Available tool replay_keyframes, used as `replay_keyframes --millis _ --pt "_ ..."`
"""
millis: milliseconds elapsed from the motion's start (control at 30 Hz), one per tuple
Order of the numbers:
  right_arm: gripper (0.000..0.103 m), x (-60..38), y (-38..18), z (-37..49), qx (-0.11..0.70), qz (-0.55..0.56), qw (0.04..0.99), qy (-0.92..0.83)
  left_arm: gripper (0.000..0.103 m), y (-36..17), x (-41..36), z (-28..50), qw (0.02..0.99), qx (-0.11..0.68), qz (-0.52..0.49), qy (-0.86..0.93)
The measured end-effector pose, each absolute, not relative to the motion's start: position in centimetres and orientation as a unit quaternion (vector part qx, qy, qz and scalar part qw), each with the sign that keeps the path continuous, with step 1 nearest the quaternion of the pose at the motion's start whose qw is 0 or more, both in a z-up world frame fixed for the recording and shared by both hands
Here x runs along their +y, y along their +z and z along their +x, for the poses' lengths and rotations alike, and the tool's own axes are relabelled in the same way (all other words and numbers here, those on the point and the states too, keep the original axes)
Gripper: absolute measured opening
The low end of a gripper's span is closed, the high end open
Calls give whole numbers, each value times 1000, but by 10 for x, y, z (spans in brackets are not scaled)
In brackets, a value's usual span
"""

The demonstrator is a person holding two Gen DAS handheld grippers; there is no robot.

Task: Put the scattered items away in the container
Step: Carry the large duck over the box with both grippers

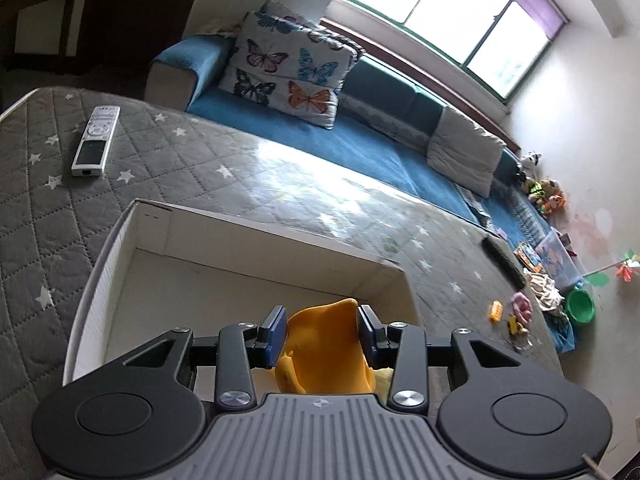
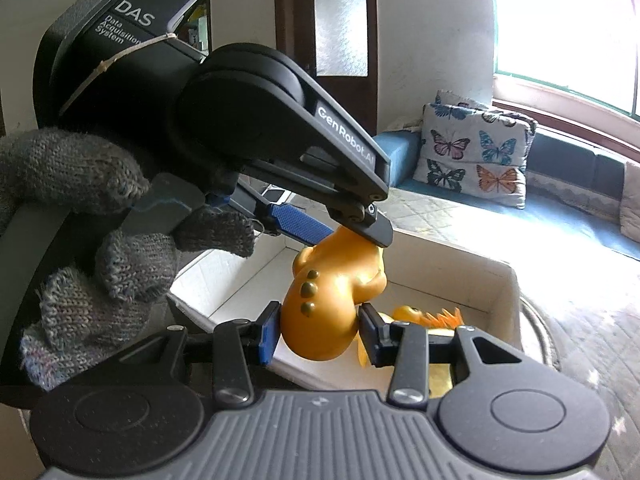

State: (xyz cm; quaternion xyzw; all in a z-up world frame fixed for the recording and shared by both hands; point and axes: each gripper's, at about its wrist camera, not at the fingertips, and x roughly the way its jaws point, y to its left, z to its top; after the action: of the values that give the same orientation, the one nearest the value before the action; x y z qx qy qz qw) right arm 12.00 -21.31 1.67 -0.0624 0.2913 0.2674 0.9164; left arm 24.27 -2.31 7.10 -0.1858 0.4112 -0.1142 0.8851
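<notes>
While both grippers clamped it, one yellow toy dinosaur (image 2: 320,300) hung over the white box (image 2: 496,280), its long axis steep, its upper end toward the left gripper (image 2: 344,228) and its lower end between the pads of the right gripper (image 2: 318,332). Inside the box lay another orange toy (image 2: 424,314). One remote (image 1: 96,140) rested on the grey quilt (image 1: 200,168).

Orange toy (image 2: 320,312), white box (image 1: 256,280), star-patterned grey quilt (image 1: 160,152).

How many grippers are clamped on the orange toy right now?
2. The right gripper pinches the orange toy at its lower body; the left gripper grips its upper end, above the white box.
</notes>
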Motion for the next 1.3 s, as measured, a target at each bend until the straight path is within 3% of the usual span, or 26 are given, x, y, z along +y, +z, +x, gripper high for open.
replay_keyframes --millis 500,1300 --pt "41 -196 -19 163 342 -65 893 285 41 27 -3 276 860 457 -209 -88" --pt "42 -205 -18 169 367 -59 886 278 39 8 -1 286 845 482 -217 -79"
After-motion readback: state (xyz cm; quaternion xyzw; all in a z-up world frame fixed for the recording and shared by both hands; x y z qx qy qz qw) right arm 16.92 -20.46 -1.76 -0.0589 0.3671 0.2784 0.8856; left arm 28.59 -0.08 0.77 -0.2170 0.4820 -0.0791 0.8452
